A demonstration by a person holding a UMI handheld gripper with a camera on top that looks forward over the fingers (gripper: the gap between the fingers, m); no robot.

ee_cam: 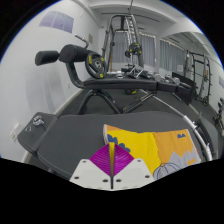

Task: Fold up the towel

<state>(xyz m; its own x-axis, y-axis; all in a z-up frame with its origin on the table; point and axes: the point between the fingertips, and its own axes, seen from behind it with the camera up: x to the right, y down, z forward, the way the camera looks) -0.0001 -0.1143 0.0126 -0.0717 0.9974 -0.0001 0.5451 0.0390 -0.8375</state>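
A yellow towel [158,148] with grey and orange patterns lies spread on a dark grey padded surface [60,140], just ahead and to the right of my fingers. My gripper [111,160] is shut, its magenta pads [97,160] pressed together on a thin edge of the towel that shows as a yellow strip between them. The towel's near left corner is pinched and slightly lifted at the fingertips. The rest of the towel lies flat beyond and to the right.
Beyond the padded surface stands black gym equipment with a seat [70,55], metal frame bars [130,85] and a yellow-rimmed wheel [96,65]. White walls and a window lie behind. The left part of the padded surface is bare.
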